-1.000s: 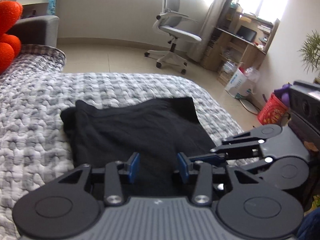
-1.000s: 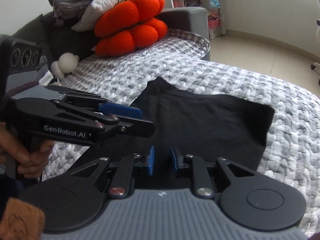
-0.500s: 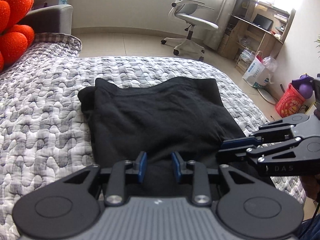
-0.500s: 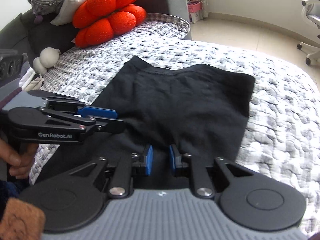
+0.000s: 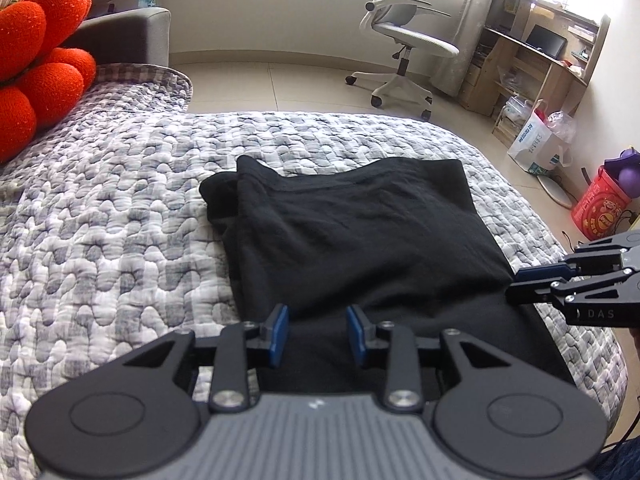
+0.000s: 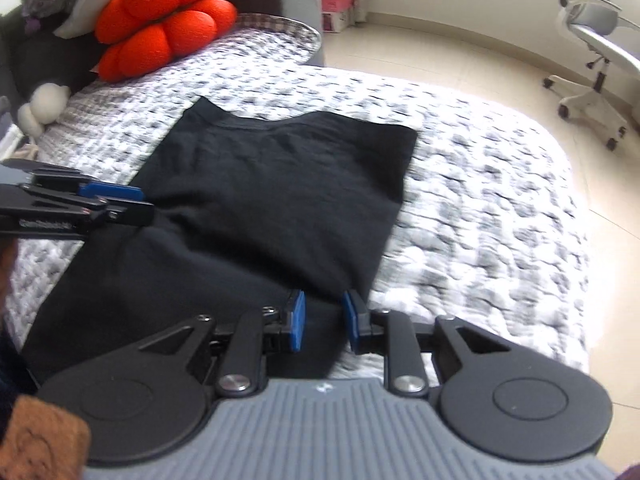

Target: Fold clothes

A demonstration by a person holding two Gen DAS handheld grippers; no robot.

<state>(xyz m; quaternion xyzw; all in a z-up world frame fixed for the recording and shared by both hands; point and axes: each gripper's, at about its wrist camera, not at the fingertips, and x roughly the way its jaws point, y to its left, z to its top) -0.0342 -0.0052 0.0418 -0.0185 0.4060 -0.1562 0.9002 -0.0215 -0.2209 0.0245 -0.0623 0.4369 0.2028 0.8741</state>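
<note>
Black garment (image 5: 352, 232) spread flat on the grey-and-white quilted bed (image 5: 120, 216), partly folded: an upper layer doubled over a longer lower layer that runs on toward the bed's near edge, collar end toward the far edge, a bunched corner at the far left. Probably laid flat so the next crease lands square. Left hand-held gripper (image 5: 316, 334) just above the near part of the cloth, blue pads spread, nothing between them. Right hand-held gripper (image 6: 323, 320) over the garment's near right corner, pads likewise parted, pinching nothing; likely poised to take the near hem. Red cushion (image 6: 160, 16) at the bed's far left corner, white office chair (image 5: 404, 52) on the floor beyond. Compared with a second ago: both hand-held grippers raised and drawn back, more of the garment in view; pads wider apart than half a second ago.
</note>
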